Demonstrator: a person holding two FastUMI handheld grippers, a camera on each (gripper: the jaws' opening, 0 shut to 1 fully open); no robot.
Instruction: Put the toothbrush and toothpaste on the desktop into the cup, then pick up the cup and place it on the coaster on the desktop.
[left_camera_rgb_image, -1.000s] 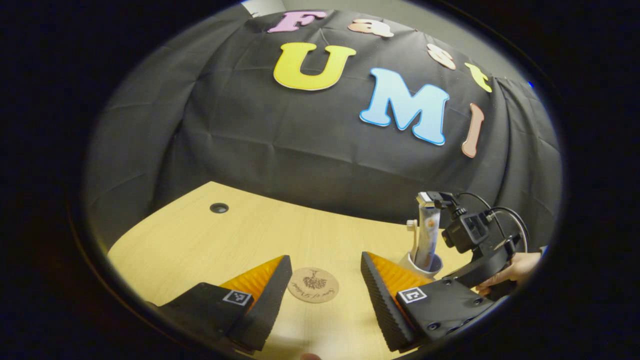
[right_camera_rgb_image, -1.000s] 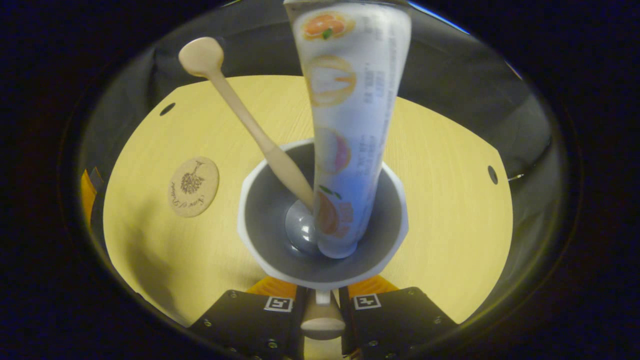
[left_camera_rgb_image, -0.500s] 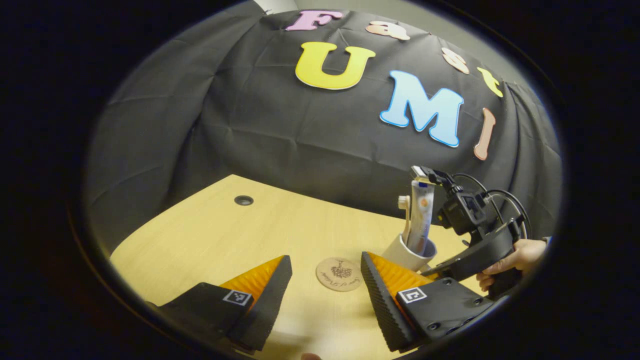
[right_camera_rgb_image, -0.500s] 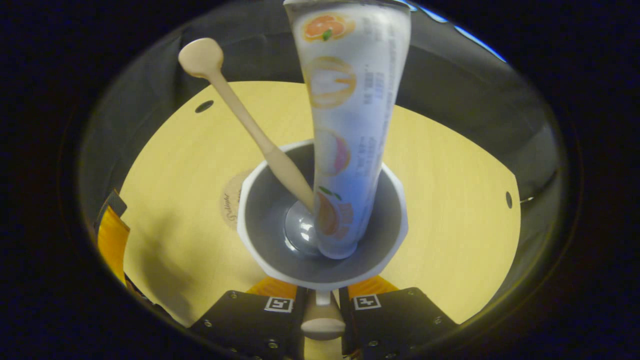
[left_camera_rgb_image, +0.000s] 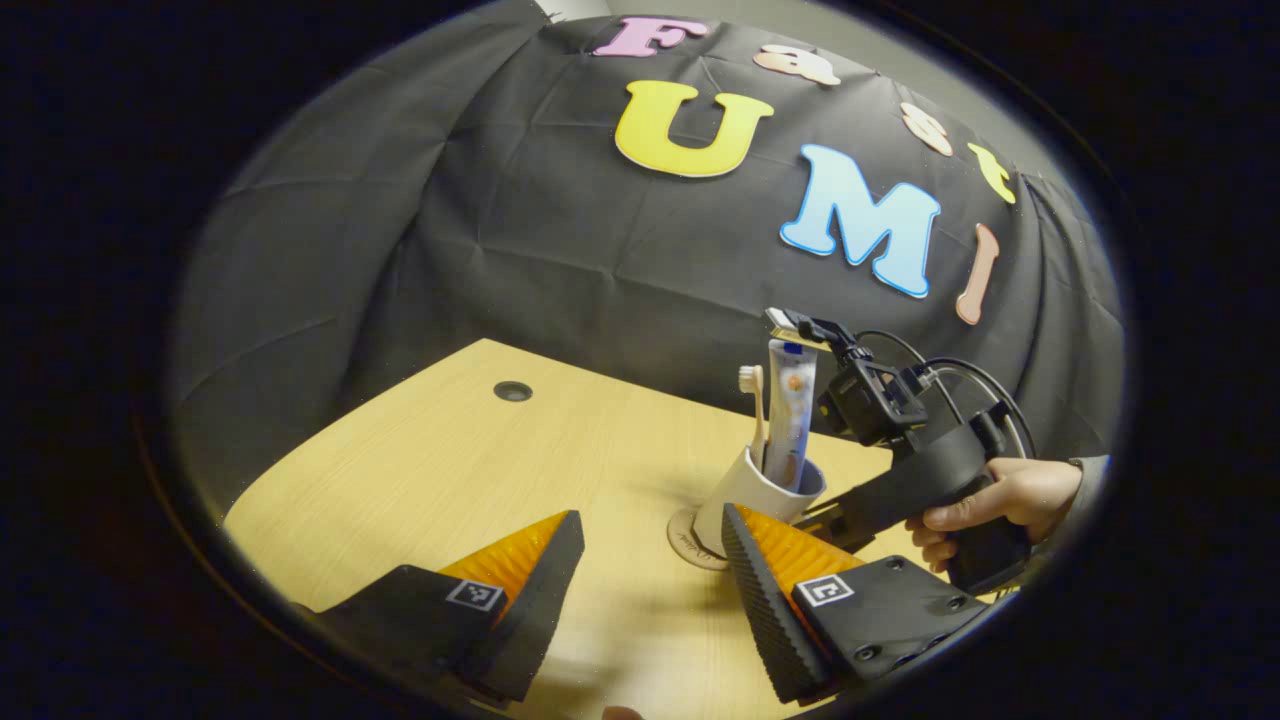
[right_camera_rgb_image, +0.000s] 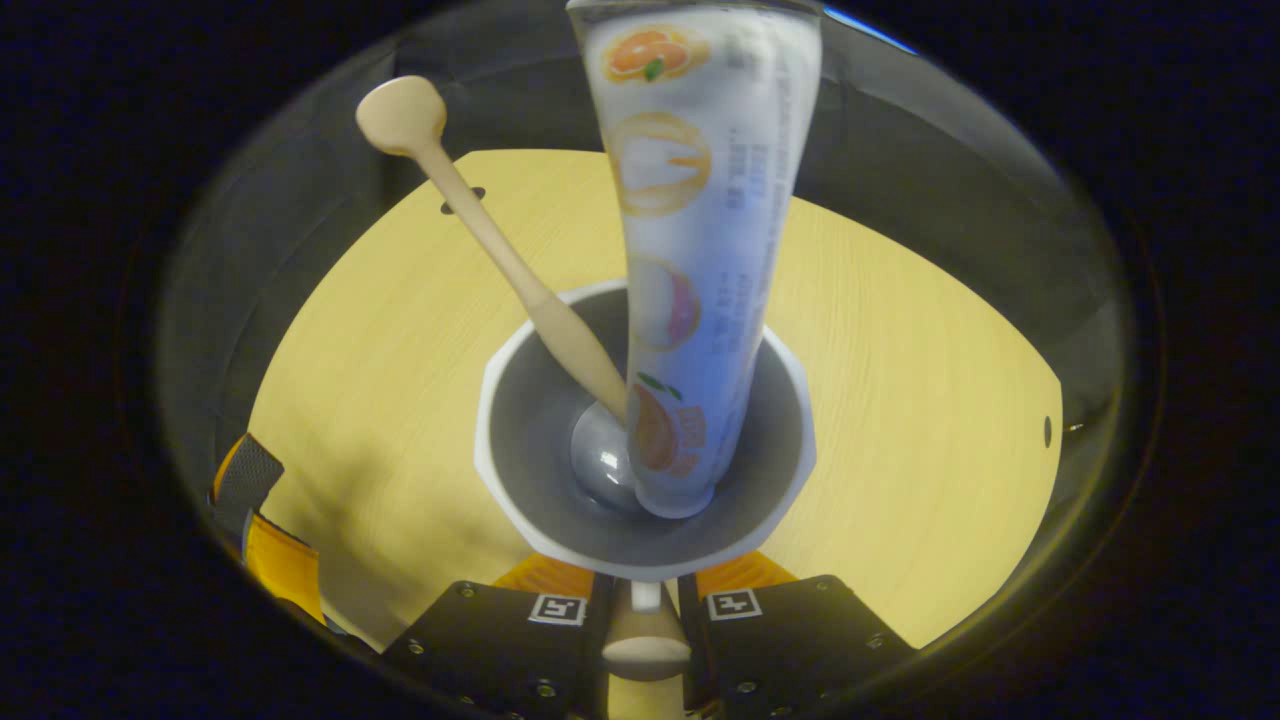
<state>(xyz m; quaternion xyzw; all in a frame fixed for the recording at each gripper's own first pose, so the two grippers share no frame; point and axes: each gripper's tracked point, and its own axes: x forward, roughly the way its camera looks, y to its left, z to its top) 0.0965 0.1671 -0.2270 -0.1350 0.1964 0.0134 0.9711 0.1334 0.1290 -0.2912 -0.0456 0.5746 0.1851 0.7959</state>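
While we look along the left tool (left_camera_rgb_image: 650, 560), we find its two fingers spread wide with nothing between them, hanging just above the pale wooden bench (left_camera_rgb_image: 450, 470). Beyond them the white cup (left_camera_rgb_image: 745, 495) stands over the round coaster (left_camera_rgb_image: 688, 535), whose edge peeks out at the cup's foot; whether the cup's base touches the coaster we cannot tell. The toothbrush (left_camera_rgb_image: 752, 410) and the toothpaste (left_camera_rgb_image: 790, 415) stand upright in the cup, side by side. The right tool (left_camera_rgb_image: 835, 515) reaches the cup from the right, held by a hand (left_camera_rgb_image: 985, 505) on its grip, with a small camera and cables riding on top. A dark round hole (left_camera_rgb_image: 512, 391) sits in the bench near the black cloth wall.

From the right gripper view, we look down into the cup (right_camera_rgb_image: 520, 400), close above our right tool (right_camera_rgb_image: 645, 600). Its fingers are drawn close together, pinching the cup's handle between them at the near rim. The toothpaste (right_camera_rgb_image: 700, 250) rises straight toward the camera, its bottom end on the cup's floor, and the toothbrush (right_camera_rgb_image: 500, 260) leans to the left beside it. The bench (right_camera_rgb_image: 900, 400) spreads all around the cup, and part of the left tool (right_camera_rgb_image: 265, 530) shows at the lower left.
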